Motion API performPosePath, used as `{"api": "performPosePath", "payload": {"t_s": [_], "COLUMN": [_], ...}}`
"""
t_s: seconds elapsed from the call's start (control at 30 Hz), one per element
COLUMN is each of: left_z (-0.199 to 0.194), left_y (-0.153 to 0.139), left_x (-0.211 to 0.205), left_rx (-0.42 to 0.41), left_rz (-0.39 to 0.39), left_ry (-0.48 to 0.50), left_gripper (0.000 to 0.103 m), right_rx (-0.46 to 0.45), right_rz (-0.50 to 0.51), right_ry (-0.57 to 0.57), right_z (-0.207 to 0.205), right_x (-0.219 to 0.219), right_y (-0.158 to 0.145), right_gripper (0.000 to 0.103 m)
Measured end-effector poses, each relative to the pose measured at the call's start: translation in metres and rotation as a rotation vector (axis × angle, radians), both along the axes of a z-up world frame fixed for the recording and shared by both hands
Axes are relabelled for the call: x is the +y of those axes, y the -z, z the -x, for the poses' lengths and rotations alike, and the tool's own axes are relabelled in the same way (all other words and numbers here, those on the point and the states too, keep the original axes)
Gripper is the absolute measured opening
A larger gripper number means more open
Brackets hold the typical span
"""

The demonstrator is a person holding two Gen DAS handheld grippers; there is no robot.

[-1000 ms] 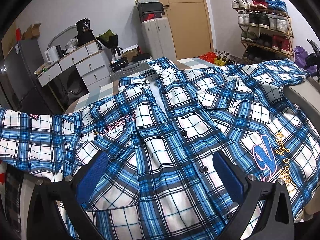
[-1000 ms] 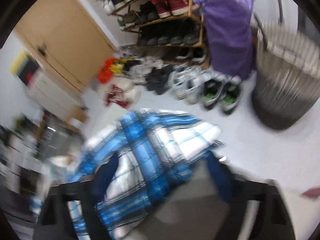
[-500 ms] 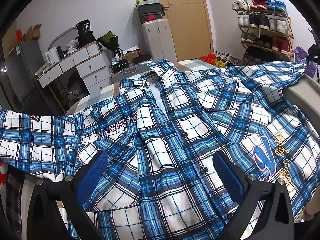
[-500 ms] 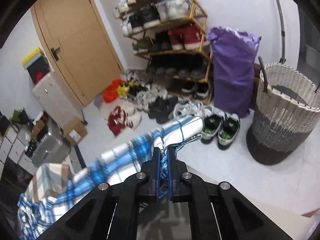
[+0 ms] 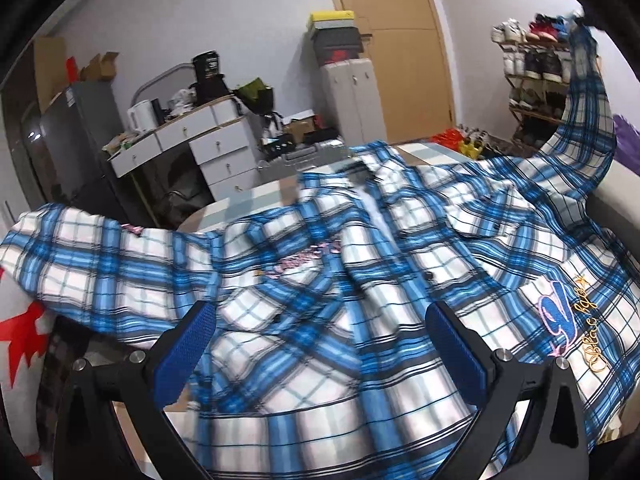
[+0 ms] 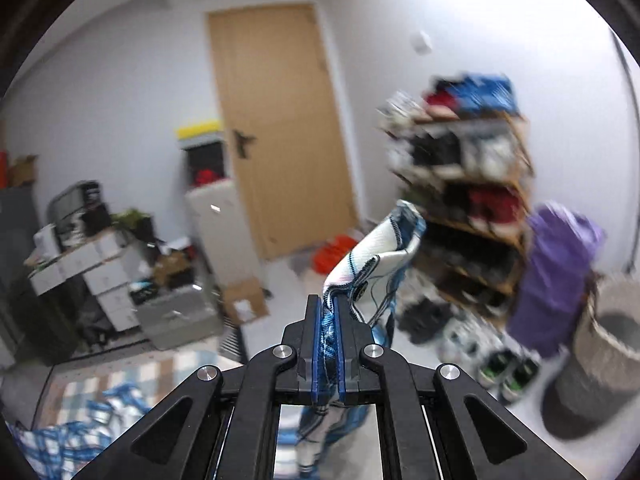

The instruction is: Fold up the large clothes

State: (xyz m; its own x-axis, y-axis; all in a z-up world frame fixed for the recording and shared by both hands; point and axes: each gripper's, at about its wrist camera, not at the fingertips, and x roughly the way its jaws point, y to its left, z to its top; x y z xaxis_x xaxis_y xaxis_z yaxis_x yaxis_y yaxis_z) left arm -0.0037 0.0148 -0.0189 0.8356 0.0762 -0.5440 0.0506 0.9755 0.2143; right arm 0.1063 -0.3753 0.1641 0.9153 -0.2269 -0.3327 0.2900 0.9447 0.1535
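Raised higher, shirt sleeve [image 6: 376, 252] stays pinched between right fingers [image 6: 316, 344].

I see the shirt [image 5: 360, 280] as soft woven cloth, matt, in blue and white plaid with raised embroidered lettering, and my left gripper [image 5: 320, 344] as matt black plastic with bright metal screw heads and blue pads [image 5: 184, 352] of rough, dimpled texture. My right gripper [image 6: 329, 316] pinches the same matt cloth, frayed threads hanging from its edge. Beyond it I see a smooth wooden door [image 6: 280, 128] and a coarse woven basket [image 6: 600, 352].
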Motion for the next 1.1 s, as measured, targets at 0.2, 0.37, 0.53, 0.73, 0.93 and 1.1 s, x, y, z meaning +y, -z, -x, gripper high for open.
{"api": "performPosePath", "payload": {"t_s": [0.2, 0.37, 0.53, 0.73, 0.93, 1.1], "left_z": [0.017, 0.031, 0.038, 0.036, 0.037, 0.039], "left_y": [-0.02, -0.037, -0.043, -0.042, -0.048, -0.046], "left_x": [0.042, 0.078, 0.115, 0.13, 0.131, 0.132], "left_rx": [-0.063, -0.14, -0.167, -0.145, -0.164, -0.168], "left_rz": [0.079, 0.135, 0.213, 0.28, 0.316, 0.311], "left_ry": [-0.061, -0.132, -0.203, -0.213, -0.201, -0.21], "left_gripper": [0.102, 0.102, 0.102, 0.102, 0.102, 0.102], "right_rx": [0.005, 0.102, 0.313, 0.555, 0.668, 0.57], "right_rz": [0.09, 0.055, 0.001, 0.045, -0.216, -0.32], "right_ry": [-0.259, -0.506, -0.724, -0.97, -1.051, -1.031], "right_z": [-0.007, -0.02, -0.047, -0.022, -0.008, -0.004], "right_x": [0.158, 0.292, 0.417, 0.505, 0.476, 0.41], "right_y": [-0.037, 0.008, 0.127, 0.278, 0.297, 0.253], "right_gripper": [0.006, 0.006, 0.006, 0.007, 0.103, 0.103]}}
